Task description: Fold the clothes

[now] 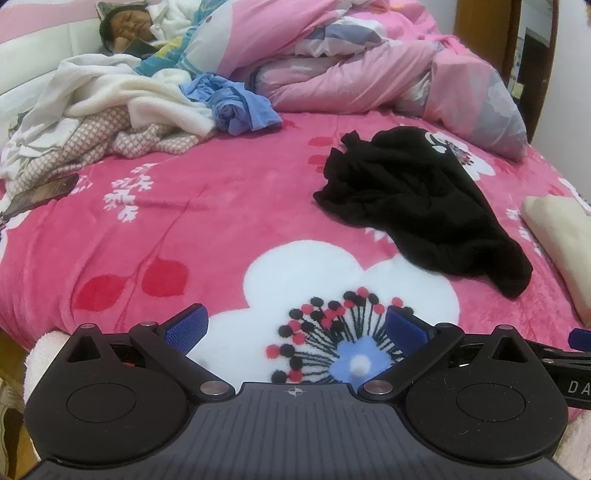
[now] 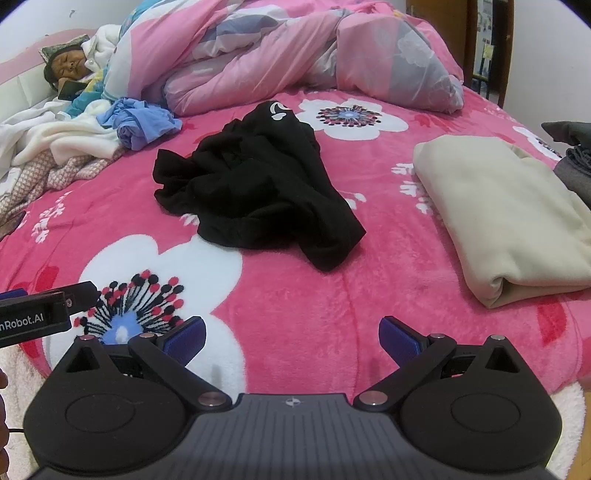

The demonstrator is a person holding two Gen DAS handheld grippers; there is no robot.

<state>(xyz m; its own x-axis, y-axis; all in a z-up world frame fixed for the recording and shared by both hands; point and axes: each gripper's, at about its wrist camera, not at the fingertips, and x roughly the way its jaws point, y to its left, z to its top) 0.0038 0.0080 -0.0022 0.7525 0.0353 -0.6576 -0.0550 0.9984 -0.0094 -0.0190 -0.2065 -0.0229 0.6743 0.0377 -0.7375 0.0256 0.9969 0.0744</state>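
Jaws of the left gripper point(image 1: 295, 325) spread to their widest, blue pads point(image 1: 186, 325) bare, nothing between them, poised above the white flower printed on the pink floral blanket point(image 1: 184, 221). Same with the right gripper point(image 2: 291, 334): wide apart, released, blue pads point(image 2: 186, 336) gripping nothing, hovering over plain pink plush near the bed's front edge.

Writing: "nRobot.AI" readable on the left gripper's side body at the left edge of the right wrist view; "DA" on the right gripper's body at the right edge of the left wrist view, rest cut off. White logo on the black garment point(image 2: 258, 184), too small to read.

Black garment crumpled in a heap mid-bed, ahead of both grippers and apart from them, unfolded. Folded beige garment point(image 2: 509, 214) to its right, lying flat; grey clothing point(image 2: 572, 155) just beyond that at the frame edge. Heap of white, checked and blue clothes point(image 1: 110, 110) at far left, beside a person point(image 1: 125, 26) lying under a pink quilt point(image 1: 369, 74).
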